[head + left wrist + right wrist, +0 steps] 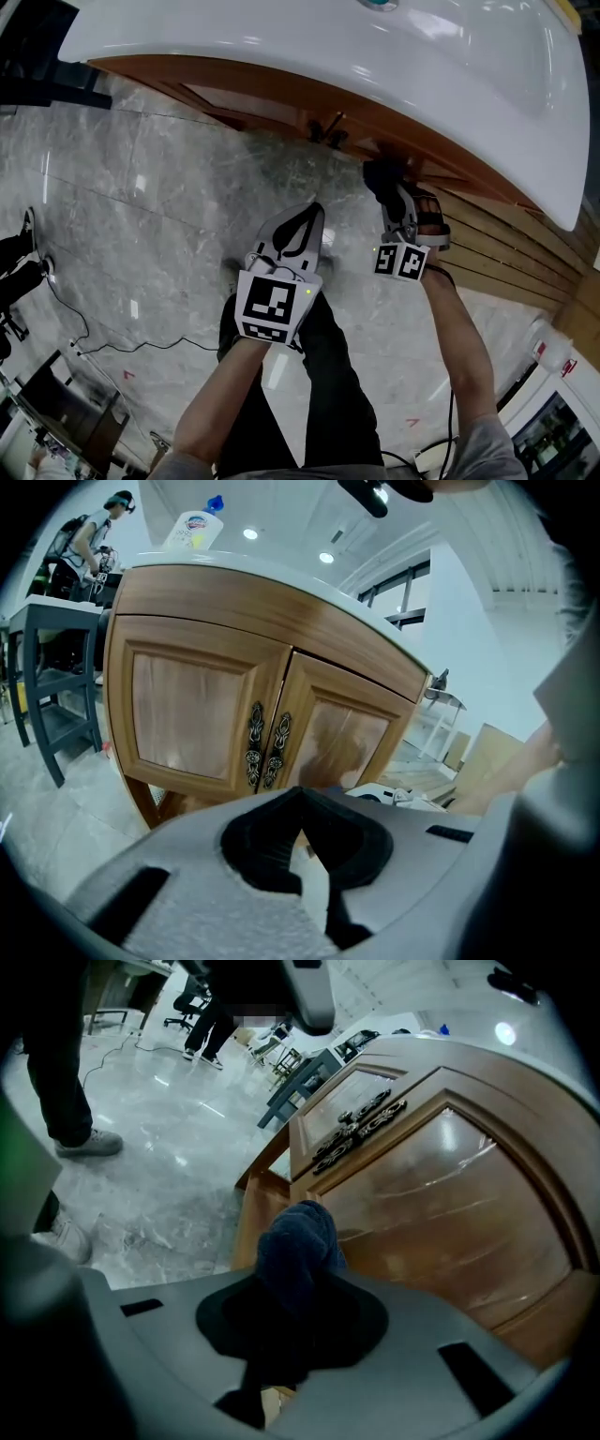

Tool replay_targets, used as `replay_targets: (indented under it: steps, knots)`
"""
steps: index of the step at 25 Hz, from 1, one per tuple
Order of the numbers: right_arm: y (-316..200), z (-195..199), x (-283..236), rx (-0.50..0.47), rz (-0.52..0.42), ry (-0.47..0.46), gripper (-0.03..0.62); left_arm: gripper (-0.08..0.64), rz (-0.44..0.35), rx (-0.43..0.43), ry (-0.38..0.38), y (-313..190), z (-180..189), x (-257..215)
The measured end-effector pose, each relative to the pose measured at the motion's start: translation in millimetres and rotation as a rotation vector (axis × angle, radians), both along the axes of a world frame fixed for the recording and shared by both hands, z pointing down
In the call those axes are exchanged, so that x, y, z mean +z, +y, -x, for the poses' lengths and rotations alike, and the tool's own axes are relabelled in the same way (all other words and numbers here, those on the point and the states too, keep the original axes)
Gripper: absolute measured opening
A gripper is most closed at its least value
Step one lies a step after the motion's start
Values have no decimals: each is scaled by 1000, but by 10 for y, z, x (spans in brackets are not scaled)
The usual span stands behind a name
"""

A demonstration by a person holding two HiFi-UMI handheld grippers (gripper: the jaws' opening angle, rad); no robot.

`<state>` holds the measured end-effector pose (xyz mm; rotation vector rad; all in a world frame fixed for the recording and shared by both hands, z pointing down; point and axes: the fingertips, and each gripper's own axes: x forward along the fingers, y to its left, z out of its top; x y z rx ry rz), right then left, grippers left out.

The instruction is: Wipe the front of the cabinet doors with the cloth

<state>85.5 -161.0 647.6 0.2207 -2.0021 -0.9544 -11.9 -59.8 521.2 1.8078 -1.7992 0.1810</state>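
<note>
Wiping stance at the cabinet, as I saw it from overhead and along both grippers. I held the right gripper [390,189] low at the cabinet front, under the white counter [281,47]. Its jaws were clamped on the cloth [295,1241], a dark blue wad that stuck out past the tips so that fabric, not plastic, would meet the wood. The cloth sat at a lower corner of the right-hand door [450,1213], by the frame edge and away from the handles [361,1124]. Whether it pressed on the panel or hung just off it, I could not tell.

The left gripper [300,799] was empty, its jaws closed tip to tip with nothing between them. It hung back over the floor [159,197], well clear of the doors [192,714] and pointed at them. I judged it was parked there to leave the wiping arm free room. A bottle [192,527] stood on the counter, apart from the work.

Both door panels showed a dull sheen with faint streaks. From these views alone I could not say how much of them was already wiped. My judgement was that the next move needed firm, flat contact, with strokes kept off the ornate handles, which could snag the cloth and pull it from the jaws.
</note>
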Motion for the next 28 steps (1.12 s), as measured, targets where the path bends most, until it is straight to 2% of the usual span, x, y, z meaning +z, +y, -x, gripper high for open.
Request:
replay_targets:
  steps: [14, 22, 28]
  knots:
    - [249, -100, -942, 48, -77, -110, 76, 8, -32, 68, 4, 90, -142, -390]
    - [415, -35, -1551, 32, -157, -211, 75, 8, -53, 104, -7, 88, -140, -539]
    - [523, 8, -1756, 23, -188, -238, 77, 8, -55, 119, -18, 140, -110, -603]
